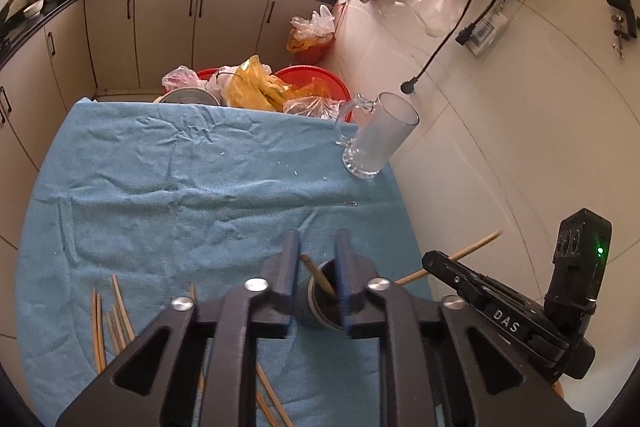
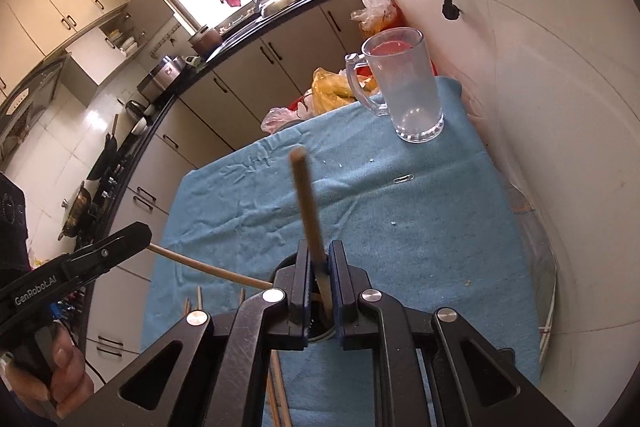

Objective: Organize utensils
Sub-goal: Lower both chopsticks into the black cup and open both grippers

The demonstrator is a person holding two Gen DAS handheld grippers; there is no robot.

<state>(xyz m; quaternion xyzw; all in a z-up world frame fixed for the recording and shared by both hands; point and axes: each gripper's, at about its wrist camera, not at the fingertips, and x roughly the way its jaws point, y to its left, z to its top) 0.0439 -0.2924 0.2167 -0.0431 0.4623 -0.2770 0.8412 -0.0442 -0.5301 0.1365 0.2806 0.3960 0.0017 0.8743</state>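
Observation:
A small dark cup stands on the blue cloth between my left gripper's fingers. My left gripper is shut on a wooden chopstick whose end dips into the cup. My right gripper is shut on another chopstick pointing up and away over the cup. In the right wrist view the left gripper holds its chopstick slanting to the cup. Several loose chopsticks lie on the cloth at lower left.
A clear glass mug stands at the cloth's far right corner, also in the right wrist view. Red basins with plastic bags sit beyond the table. A tiled wall is on the right. A paper clip lies on the cloth.

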